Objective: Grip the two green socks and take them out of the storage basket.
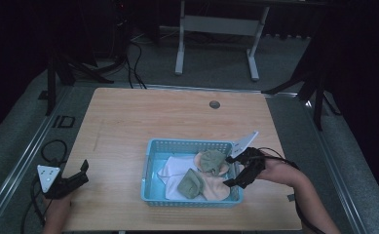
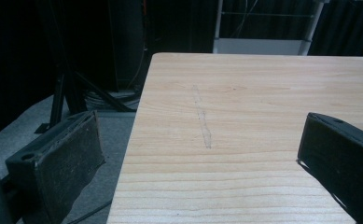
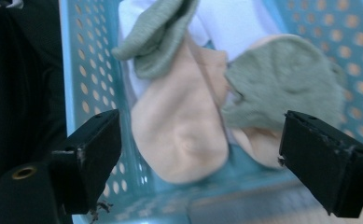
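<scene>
Right hand-held gripper [image 1: 236, 170] poised wide open at the sock basket; left hand-held gripper [image 1: 82, 173] parked.
Right jaws gape over the basket's [image 1: 150, 161] right rim, gripping nothing, aimed at the peach sock [image 3: 179, 126] and green sock [image 3: 282, 88] heaped with white cloth [image 1: 170, 168] inside, likely lining up a pick. Left jaws also spread wide, empty, resting at the surface's [image 1: 128, 122] near-left edge, well apart from the basket.
</scene>
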The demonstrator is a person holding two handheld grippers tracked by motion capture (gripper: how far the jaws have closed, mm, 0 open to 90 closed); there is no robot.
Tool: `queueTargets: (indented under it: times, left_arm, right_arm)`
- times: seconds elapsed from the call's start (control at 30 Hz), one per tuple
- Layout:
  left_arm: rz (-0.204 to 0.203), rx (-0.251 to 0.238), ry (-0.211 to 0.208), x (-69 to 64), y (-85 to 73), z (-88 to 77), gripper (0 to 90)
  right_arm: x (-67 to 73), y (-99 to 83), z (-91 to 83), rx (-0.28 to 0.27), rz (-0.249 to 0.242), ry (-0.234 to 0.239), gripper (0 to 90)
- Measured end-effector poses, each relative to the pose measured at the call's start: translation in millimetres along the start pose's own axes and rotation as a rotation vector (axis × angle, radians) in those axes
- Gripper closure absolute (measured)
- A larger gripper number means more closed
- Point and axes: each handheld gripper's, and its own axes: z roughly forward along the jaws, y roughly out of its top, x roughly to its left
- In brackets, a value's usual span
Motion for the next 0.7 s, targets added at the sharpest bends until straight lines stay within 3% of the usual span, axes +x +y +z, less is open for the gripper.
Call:
queueTargets:
  times: [0.07,0.2,0.5,0.7]
  left_arm:
    - [0.001,-0.001,0.002,0.2,-0.1,0.0,0.4]
    - [-0.005,-0.003,-0.005,0.5,0.0,0.1,0.4]
    - [-0.001,-0.003,-0.012,0.4,-0.3,-0.4,0.4]
    - [0.002,-0.002,-0.014,0.5,-0.3,-0.2,0.4]
  right_arm:
    - [1.0,6.4,5.1,0.002,0.005,0.031,13.0]
    - [3.3,17.7,14.2,0.014,-0.005,0.03,13.1]
    - [9.3,42.1,33.0,0.115,-0.021,0.049,15.4]
    - [11.8,55.0,46.4,0.147,-0.023,0.085,16.3]
